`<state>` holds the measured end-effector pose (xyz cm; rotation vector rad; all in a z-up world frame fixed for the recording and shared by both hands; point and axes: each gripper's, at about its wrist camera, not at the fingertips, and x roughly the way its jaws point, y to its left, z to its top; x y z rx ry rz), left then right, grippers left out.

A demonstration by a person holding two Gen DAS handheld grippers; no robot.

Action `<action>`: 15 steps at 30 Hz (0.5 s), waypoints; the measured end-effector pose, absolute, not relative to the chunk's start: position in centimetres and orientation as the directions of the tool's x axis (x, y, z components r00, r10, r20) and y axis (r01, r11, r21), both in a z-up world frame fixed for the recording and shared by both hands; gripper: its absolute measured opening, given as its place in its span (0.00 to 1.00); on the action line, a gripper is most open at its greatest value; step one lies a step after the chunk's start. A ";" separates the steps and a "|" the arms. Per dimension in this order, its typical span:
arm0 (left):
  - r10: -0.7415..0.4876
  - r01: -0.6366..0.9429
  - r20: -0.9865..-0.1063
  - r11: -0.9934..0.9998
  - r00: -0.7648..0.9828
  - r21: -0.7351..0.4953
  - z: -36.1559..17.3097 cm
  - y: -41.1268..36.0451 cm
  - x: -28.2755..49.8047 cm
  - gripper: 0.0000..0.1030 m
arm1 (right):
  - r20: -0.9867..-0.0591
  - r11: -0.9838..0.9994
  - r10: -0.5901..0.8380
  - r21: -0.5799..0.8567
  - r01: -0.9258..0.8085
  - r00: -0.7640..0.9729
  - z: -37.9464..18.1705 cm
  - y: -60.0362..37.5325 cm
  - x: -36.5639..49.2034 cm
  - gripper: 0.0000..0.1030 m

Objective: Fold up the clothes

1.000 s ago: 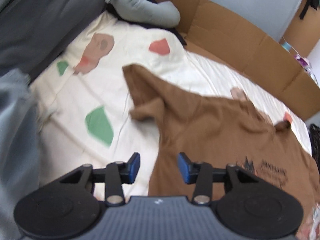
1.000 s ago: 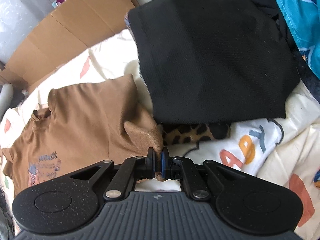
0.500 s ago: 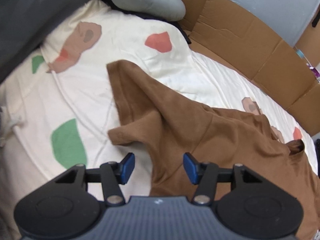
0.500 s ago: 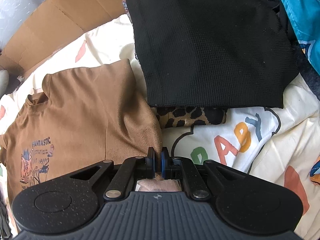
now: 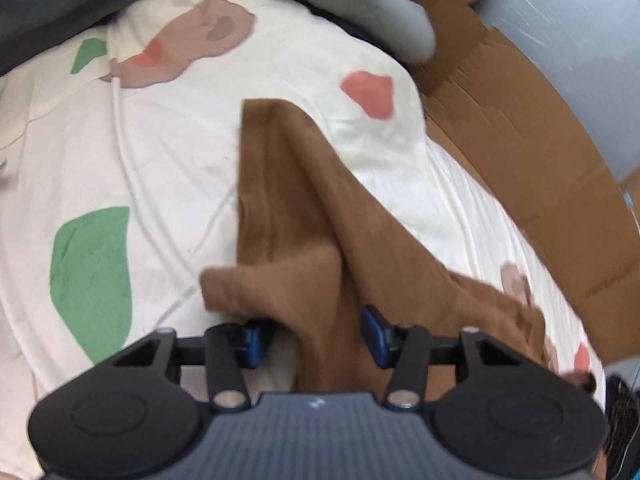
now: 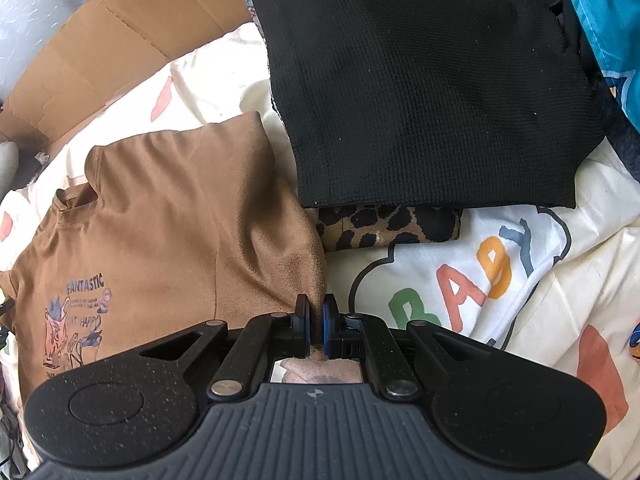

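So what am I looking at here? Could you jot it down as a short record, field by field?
Garment being folded: brown T-shirt with a printed graphic
Surface: cream patterned bedsheet
Left gripper: jaws open, shirt fabric lying between them
Right gripper: jaws shut on the shirt's edge
Nearby: folded black garment on a leopard-print item
Behind: cardboard; grey cushion
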<state>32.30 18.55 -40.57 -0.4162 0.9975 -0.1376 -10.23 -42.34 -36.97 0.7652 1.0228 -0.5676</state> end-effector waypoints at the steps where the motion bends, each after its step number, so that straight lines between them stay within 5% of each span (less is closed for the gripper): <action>1: -0.301 -0.083 -0.782 0.909 0.546 -0.408 -40.7 18.7 32.5 0.37 | -0.905 0.615 -0.067 0.294 0.731 0.420 -37.0 -42.3 -10.2 0.04; 4: -0.302 -0.105 -0.770 0.897 0.562 -0.429 -40.9 19.0 33.0 0.03 | -0.904 0.613 -0.064 0.297 0.732 0.422 -37.1 -42.4 -10.2 0.04; 15: -0.209 -0.069 -0.766 0.947 0.607 -0.313 -37.8 21.6 32.5 0.03 | -0.895 0.621 -0.071 0.305 0.722 0.440 -36.5 -42.8 -9.9 0.04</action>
